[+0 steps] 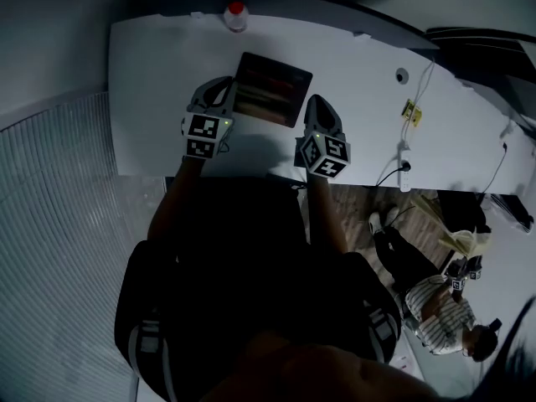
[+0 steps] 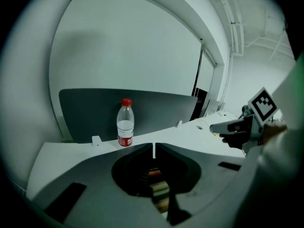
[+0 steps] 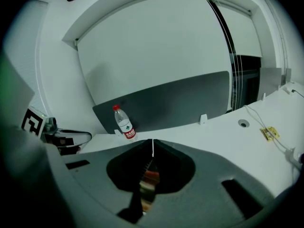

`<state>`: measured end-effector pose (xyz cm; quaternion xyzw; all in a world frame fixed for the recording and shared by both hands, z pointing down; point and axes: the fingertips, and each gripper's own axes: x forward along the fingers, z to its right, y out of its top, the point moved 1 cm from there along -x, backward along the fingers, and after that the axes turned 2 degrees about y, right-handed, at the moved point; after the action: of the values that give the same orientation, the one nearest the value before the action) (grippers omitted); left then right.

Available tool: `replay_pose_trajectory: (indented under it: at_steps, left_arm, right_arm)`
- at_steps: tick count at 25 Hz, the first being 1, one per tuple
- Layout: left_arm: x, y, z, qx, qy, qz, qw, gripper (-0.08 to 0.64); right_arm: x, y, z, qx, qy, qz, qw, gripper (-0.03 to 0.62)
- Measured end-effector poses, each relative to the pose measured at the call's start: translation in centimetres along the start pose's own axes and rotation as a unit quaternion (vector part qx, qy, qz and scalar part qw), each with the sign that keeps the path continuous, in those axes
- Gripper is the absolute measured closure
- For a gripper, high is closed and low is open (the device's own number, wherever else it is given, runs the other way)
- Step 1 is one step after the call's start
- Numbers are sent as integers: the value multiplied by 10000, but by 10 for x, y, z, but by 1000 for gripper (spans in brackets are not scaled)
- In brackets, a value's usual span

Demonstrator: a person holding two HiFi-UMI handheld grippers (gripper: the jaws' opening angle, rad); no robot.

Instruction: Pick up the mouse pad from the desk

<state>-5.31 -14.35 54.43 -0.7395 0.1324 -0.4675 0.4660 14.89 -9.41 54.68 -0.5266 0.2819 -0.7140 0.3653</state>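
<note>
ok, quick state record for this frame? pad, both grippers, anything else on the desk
mouse pad: dark, patterned, appears flat on the white desk, between the two grippers
left gripper: jaws together, by the pad's left edge
right gripper: jaws together, by the pad's right edge
grip: no clamp on the pad visible; contact unclear
water bottle: upright, red cap, at the desk's back edge, behind the pad
cable: on the desk's right part
pad lifted: not evident
</note>
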Motion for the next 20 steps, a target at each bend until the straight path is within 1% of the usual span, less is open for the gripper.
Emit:
replay_pose_trajectory:
  at_steps: [4, 9, 10, 11, 12, 13, 20]
  left_arm:
    - [23, -16, -9, -244, -111, -326, 9991, 548]
    - [43, -29, -16, -298, -135, -537, 9980, 547]
    - [48, -31, -18, -311, -143, -567, 9978, 540]
    - [51, -33, -19, -334, -150, -611, 9975, 518]
    - [55, -36, -20, -365, -154, -671, 9970, 482]
    - [59, -39, -21, -397, -155, -728, 9964, 473]
    - [93, -64, -21, -480, -165, -962, 9941, 468]
  right_arm:
    - [20, -13, 8, 28, -72, -179, 9998, 591]
    - [37, -31, 23, 97, -189, -421, 9989, 589]
    - [40, -35, 25, 116, -192, -466, 9987, 589]
    - [44, -38, 27, 129, -189, -505, 9985, 589]
    - [47, -40, 29, 132, -185, -536, 9983, 588]
    - [50, -42, 30, 130, -185, -570, 9981, 588]
    - [74, -67, 51, 157, -226, -875, 9958, 563]
